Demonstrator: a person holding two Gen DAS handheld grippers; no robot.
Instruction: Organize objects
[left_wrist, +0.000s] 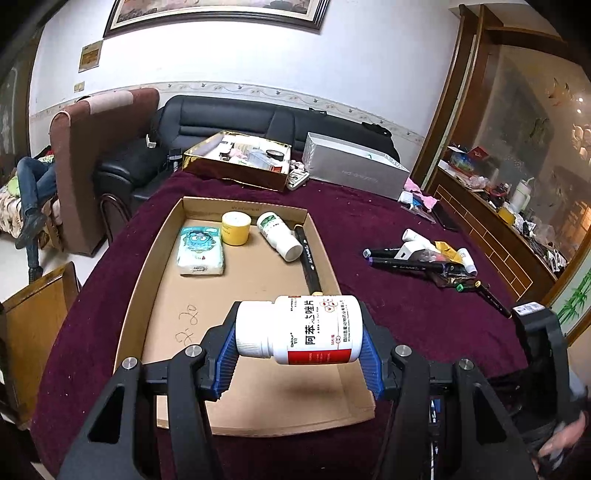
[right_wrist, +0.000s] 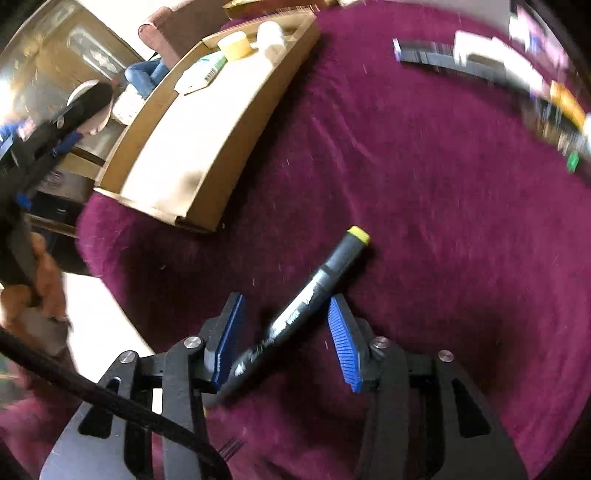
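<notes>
My left gripper (left_wrist: 297, 332) is shut on a white pill bottle (left_wrist: 306, 328) with a red and white label, held sideways above the near half of a shallow cardboard tray (left_wrist: 147, 266). The tray holds a tissue pack (left_wrist: 201, 251), a yellow jar (left_wrist: 236, 229), a white bottle (left_wrist: 280, 236) on its side and a black marker (left_wrist: 308, 258). My right gripper (right_wrist: 286, 325) is open around a black marker with a yellow cap (right_wrist: 306, 299) lying on the purple cloth. The tray (right_wrist: 236, 136) shows at upper left in the right wrist view.
A pile of markers and small white items (left_wrist: 424, 258) lies on the purple tablecloth right of the tray. A gold box (left_wrist: 236, 158) of items and a silver box (left_wrist: 351, 166) stand at the far table edge. A black sofa and armchair stand behind.
</notes>
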